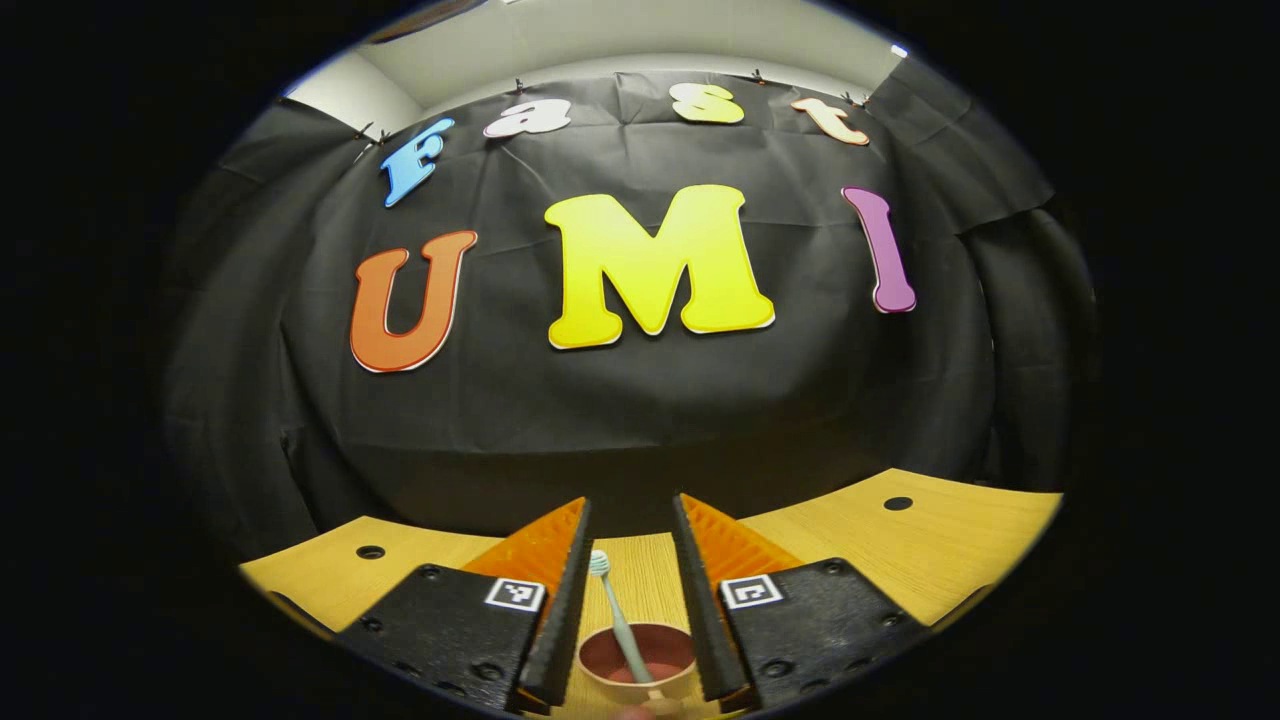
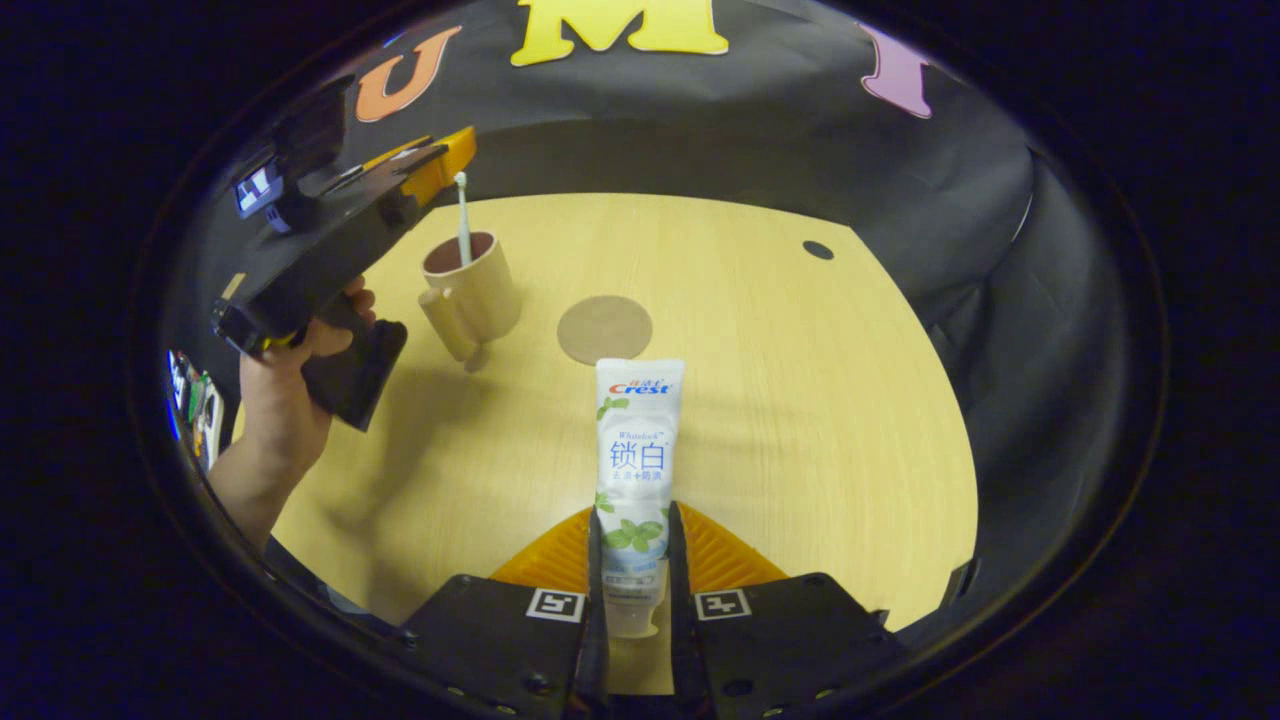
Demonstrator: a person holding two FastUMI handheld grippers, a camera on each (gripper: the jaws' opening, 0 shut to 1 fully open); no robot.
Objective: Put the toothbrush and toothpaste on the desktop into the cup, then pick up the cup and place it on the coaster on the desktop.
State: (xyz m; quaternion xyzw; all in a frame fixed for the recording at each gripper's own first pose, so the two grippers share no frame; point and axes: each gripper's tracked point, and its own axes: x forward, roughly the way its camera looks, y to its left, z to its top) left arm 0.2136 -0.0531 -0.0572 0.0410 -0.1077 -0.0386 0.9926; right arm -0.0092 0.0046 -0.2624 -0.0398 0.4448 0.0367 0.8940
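Right gripper view, left to right: hand [image 2: 290, 395] at left edge holding left gripper [image 2: 440, 165], upper left of frame, above cup [image 2: 480, 285]. Toothbrush [image 2: 463, 215] stands upright in cup, head near its fingers. Coaster [image 2: 604, 329] just right of cup, on wooden surface [image 2: 800, 400], apart from it. Toothpaste [image 2: 638, 460] at lower centre, clamped between right gripper [image 2: 636, 580] fingers, cap end toward camera.

Left gripper view: fingers apart, cup and toothbrush at bottom centre between them, untouched.
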